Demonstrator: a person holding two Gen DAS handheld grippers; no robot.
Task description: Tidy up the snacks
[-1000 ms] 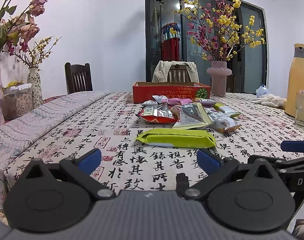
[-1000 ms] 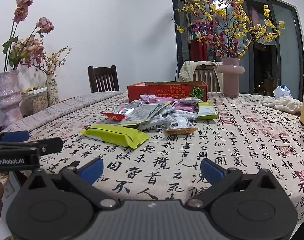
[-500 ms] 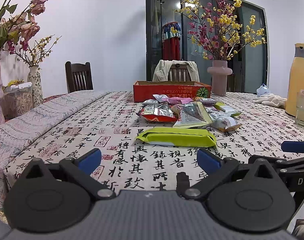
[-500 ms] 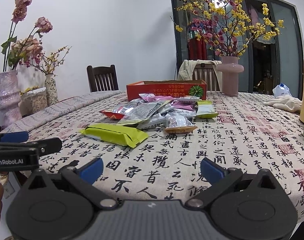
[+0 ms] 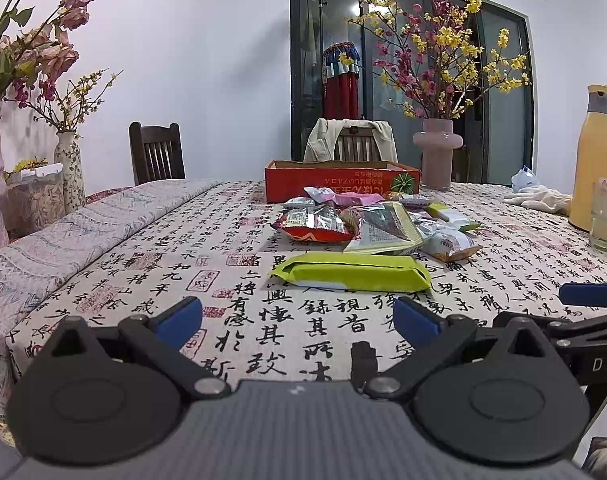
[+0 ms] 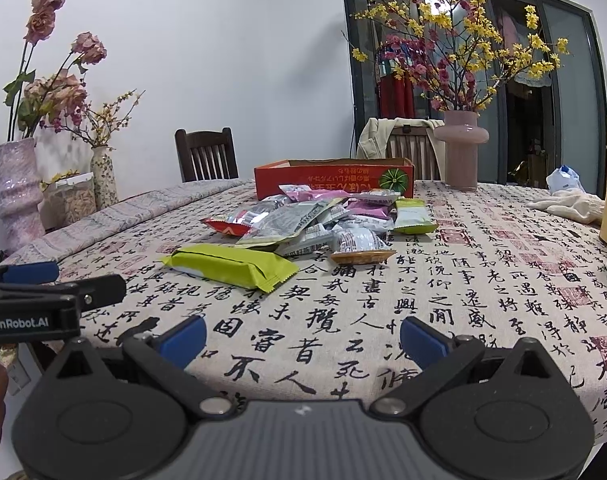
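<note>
My left gripper (image 5: 297, 318) and right gripper (image 6: 303, 338) both hang spread wide over the near table edge, nothing between the blue pads (image 5: 179, 318). The snacks lie mid-table: a long green packet (image 5: 349, 272) nearest, alone, then a loose heap of packets (image 5: 367, 220) just behind it, and the red cardboard box (image 5: 341, 180) behind the heap. A glass (image 5: 605, 216) and a yellow jug (image 5: 599, 152) stand well to the right, a pale cloth (image 5: 541, 200) near them. Bare tablecloth (image 6: 383, 308) with black calligraphy stretches between my fingers and the green packet. A pink vase (image 6: 461, 152) of blossom stands beside the box; chairs (image 5: 157, 152) and white walls lie beyond.
</note>
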